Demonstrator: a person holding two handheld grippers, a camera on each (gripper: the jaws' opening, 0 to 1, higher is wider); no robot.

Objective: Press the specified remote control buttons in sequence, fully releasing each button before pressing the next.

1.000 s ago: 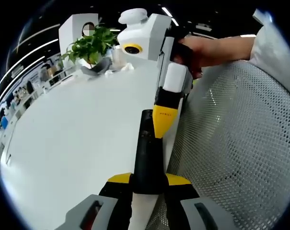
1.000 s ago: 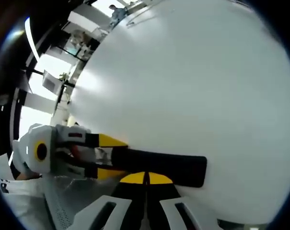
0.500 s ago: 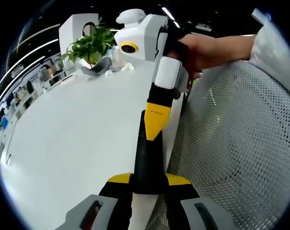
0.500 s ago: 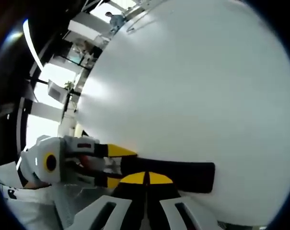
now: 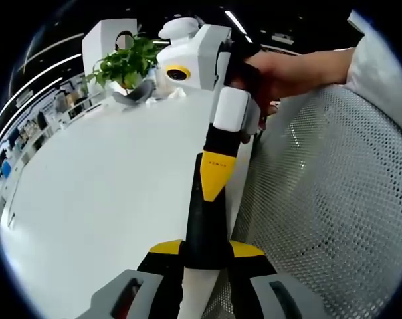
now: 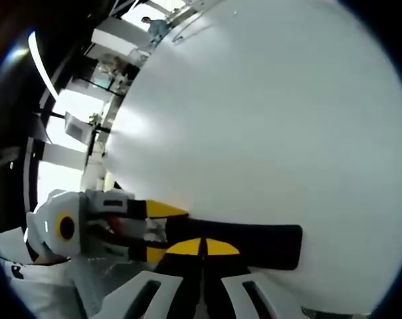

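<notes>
So the black remote [image 5: 204,219] sits at the edge of the white table [image 5: 107,193], right beside a mesh chair [image 5: 320,199]. The left gripper [image 5: 204,256] has its fingers clamped shut on the near end of the remote. The right gripper [image 5: 214,183] has its yellow tip closed and down on the remote's top face, though I can't tell if it's actually pressing a button. A hand [image 5: 280,70] holds that gripper. At the far end of the table from the remote there's a potted plant [image 5: 127,63].

In the right gripper view the remote [image 6: 240,242] lies sideways across the table [image 6: 267,119], with the left gripper [image 6: 164,229] pinching its left end.
</notes>
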